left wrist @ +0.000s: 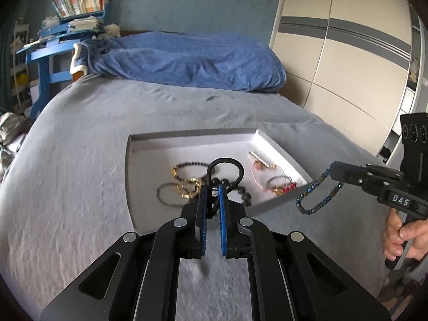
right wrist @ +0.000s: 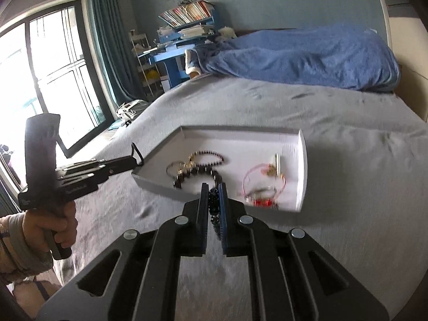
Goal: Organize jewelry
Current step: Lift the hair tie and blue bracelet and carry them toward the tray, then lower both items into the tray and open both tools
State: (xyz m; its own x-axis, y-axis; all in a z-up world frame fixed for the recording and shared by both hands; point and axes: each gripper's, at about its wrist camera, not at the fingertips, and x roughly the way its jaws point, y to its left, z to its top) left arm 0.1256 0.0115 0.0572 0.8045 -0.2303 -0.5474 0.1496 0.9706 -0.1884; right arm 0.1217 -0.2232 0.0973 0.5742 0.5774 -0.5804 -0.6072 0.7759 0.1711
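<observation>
A shallow white tray (left wrist: 192,136) lies on the grey bed and holds several bracelets: gold and dark ones (left wrist: 187,182) on the left, pink and red ones (left wrist: 275,182) on the right. My left gripper (left wrist: 213,187) is shut on a black cord bracelet (left wrist: 230,163), held above the tray's near edge. My right gripper (right wrist: 213,187) is shut on a blue beaded bracelet (right wrist: 214,206); in the left wrist view it (left wrist: 333,171) hangs the blue beaded bracelet (left wrist: 315,195) by the tray's right corner. The tray (right wrist: 302,165) also shows in the right wrist view.
A blue blanket (left wrist: 187,58) lies bunched at the head of the bed. A blue desk with books (left wrist: 75,13) stands back left. A wardrobe (left wrist: 347,53) is on the right. A window (right wrist: 48,75) is at the left in the right wrist view.
</observation>
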